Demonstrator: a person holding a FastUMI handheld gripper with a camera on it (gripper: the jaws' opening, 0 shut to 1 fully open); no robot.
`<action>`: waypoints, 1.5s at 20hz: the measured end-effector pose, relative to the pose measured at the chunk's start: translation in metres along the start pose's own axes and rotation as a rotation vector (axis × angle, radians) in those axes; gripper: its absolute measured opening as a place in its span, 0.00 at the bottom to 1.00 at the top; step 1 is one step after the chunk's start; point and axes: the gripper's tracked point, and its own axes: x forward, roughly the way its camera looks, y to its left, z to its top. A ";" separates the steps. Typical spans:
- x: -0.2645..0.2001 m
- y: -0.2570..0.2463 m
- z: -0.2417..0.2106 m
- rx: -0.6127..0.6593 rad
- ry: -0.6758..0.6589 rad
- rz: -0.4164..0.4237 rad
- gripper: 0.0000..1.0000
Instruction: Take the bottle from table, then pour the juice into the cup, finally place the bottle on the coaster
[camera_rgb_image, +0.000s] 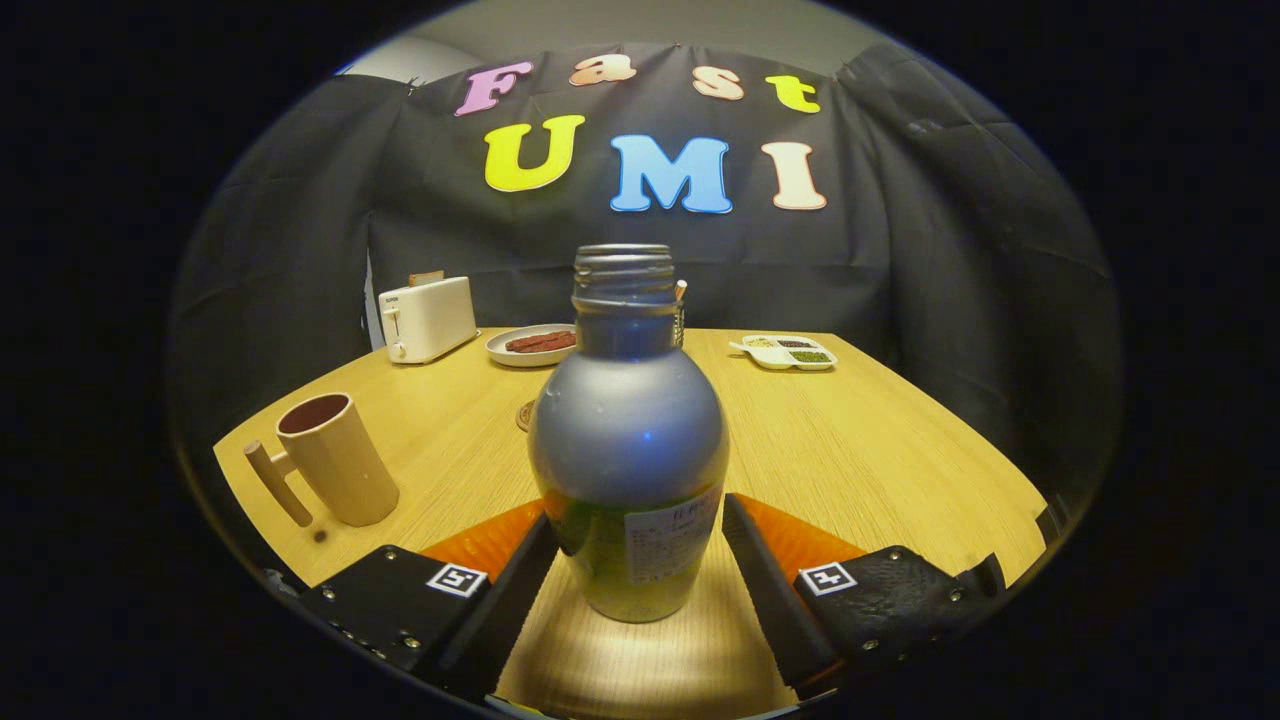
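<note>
Bottle (628, 440) stands upright on the counter (880, 440), squarely between the jaws; gripper (640, 545) jaws apart, left touching, right just clear.

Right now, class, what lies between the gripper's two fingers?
In the gripper view, the uncapped bottle stands upright on the table between the gripper fingers; whether they press it, I cannot tell.

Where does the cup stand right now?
The cup stands upright on the table, left of the bottle between the open gripper fingers.
</note>
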 end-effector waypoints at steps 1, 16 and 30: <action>-0.001 0.000 0.001 0.001 -0.002 -0.003 0.91; 0.005 0.016 0.019 -0.104 0.077 0.032 0.71; 0.021 0.051 0.049 -0.567 0.108 0.006 0.71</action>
